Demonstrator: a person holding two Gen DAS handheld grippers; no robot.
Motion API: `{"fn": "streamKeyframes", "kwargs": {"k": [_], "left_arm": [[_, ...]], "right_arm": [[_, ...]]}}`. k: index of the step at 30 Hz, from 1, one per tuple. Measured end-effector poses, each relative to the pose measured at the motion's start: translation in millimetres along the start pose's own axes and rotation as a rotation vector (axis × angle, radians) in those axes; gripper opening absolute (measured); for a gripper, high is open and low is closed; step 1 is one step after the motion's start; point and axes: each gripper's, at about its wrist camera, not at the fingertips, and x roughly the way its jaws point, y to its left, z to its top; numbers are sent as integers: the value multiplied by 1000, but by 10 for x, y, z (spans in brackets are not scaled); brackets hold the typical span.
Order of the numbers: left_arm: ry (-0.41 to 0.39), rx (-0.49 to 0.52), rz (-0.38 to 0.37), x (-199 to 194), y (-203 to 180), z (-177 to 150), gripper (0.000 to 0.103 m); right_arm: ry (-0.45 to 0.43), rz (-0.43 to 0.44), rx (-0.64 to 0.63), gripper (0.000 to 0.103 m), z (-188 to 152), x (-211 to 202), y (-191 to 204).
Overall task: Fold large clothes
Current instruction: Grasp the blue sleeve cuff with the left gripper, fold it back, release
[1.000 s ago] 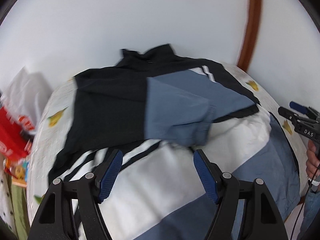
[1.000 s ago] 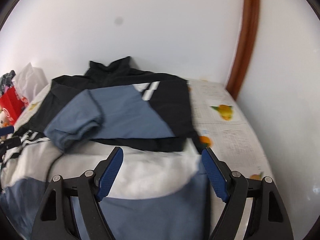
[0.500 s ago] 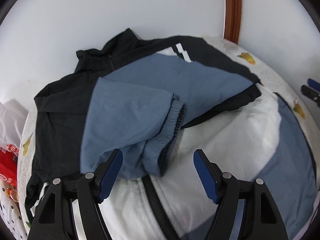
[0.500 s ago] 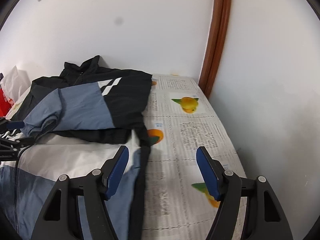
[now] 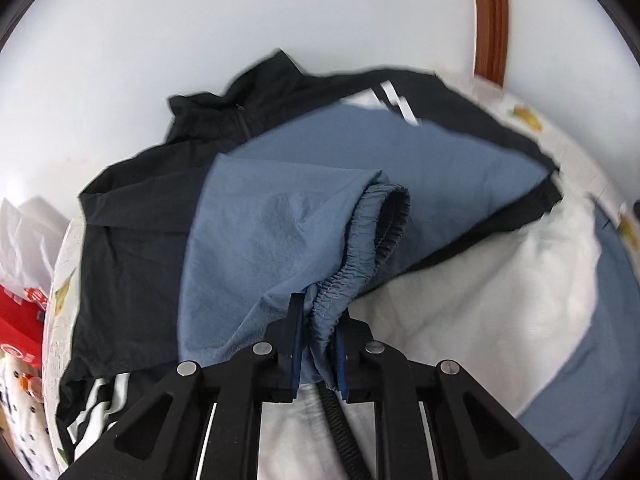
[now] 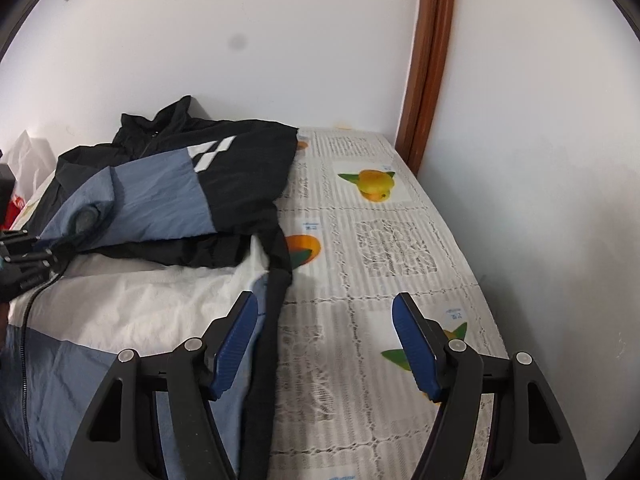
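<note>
Left wrist: sleeve cuff (image 5: 344, 280) pinched between fingers (image 5: 294, 344) (2 pads).

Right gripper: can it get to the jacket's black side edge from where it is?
Probably yes. The right gripper is open and empty, and the black edge lies just inside its left finger, with nothing over it.

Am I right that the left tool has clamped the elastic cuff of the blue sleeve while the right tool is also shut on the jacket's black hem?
Not quite. The left tool has clamped the elastic cuff of the blue sleeve, but the right tool is open and holds nothing; the black hem only lies between its fingers, over the fruit-print tablecloth. The right wrist view shows it.
</note>
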Motion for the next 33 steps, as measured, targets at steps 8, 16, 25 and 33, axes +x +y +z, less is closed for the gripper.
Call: {"fn": "streamKeyframes", "kwargs": {"k": [8, 16, 25, 33], "left_arm": [[-89, -179, -1, -372, 987, -37, 12], [-90, -344, -19, -247, 1863, -96, 12], [40, -446, -21, 291, 2192, -379, 23], [42, -456, 15, 287, 2266, -503, 28]], "right_arm": [[-43, 32, -65, 69, 276, -196, 571], [-55, 61, -102, 69, 665, -25, 1123], [-8, 51, -69, 69, 770, 521, 1296], [152, -42, 16, 69, 592, 1070, 1090]]}}
